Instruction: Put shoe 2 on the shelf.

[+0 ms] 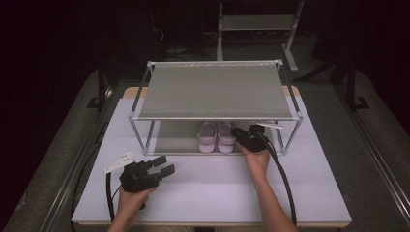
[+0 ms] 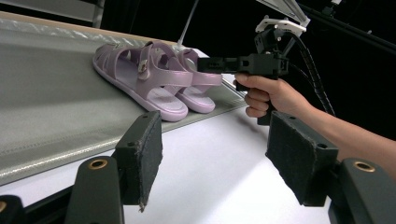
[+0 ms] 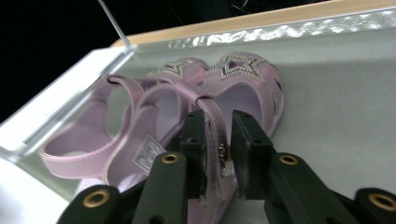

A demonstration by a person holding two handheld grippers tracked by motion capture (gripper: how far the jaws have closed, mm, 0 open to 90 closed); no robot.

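— Where are the sandals, and which way do they lie?

— You have a pair of lilac sandals [image 1: 216, 137] side by side on the lower shelf [image 1: 174, 140] of the grey two-tier rack [image 1: 215, 92], towards its right half. Their long axes run front to back: heels at the front edge facing you, toes with the glittery star pattern [image 3: 240, 65] pointing to the back of the rack.

— Anything readable on them?

— A white label [image 3: 147, 153] sits on the insole of the left sandal in your right gripper view, but its print is too blurred to read.

— And the tongs?

— Your right gripper [image 3: 218, 149] reaches under the top shelf, its jaws drawn narrow on either side of the ankle strap [image 3: 215, 122] of the right-hand sandal, by the small buckle; a sliver of gap shows beside the strap. Your left gripper [image 1: 163, 166] rests low over the white table [image 1: 208, 188], well apart from the rack, jaws spread wide with nothing between the pads [image 2: 148, 154].
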